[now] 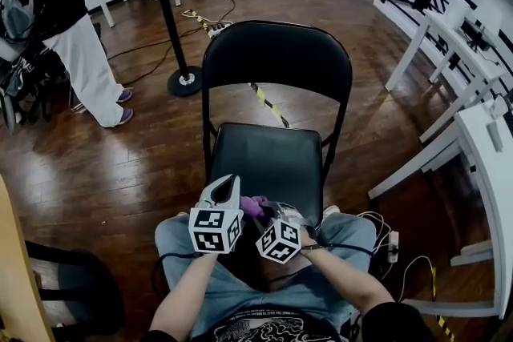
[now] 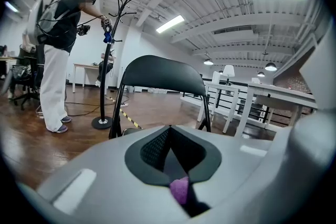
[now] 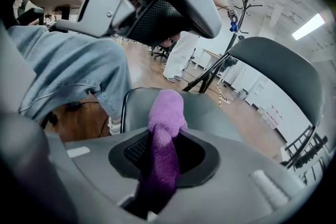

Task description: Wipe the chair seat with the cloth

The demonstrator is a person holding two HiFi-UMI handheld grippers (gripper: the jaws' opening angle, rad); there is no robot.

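Observation:
A black folding chair stands before me, its seat (image 1: pixel 264 160) bare and dark. Both grippers hover over the seat's near edge, above my knees. My right gripper (image 1: pixel 268 212) is shut on a purple cloth (image 1: pixel 255 207). In the right gripper view the cloth (image 3: pixel 167 113) sticks out past the gripper's (image 3: pixel 164 139) jaws over the seat (image 3: pixel 215 113), its end free. My left gripper (image 1: pixel 228 184) sits just left of the cloth, pointing at the backrest (image 2: pixel 160 73). Its jaws (image 2: pixel 169 131) are together, and a sliver of purple (image 2: pixel 179 190) shows low in the gap.
A person in white trousers (image 1: pixel 84 52) stands far left beside a black coat stand (image 1: pixel 183 78). White tables (image 1: pixel 481 124) line the right side. Cables and a power strip (image 1: pixel 391 246) lie on the wooden floor by my right knee.

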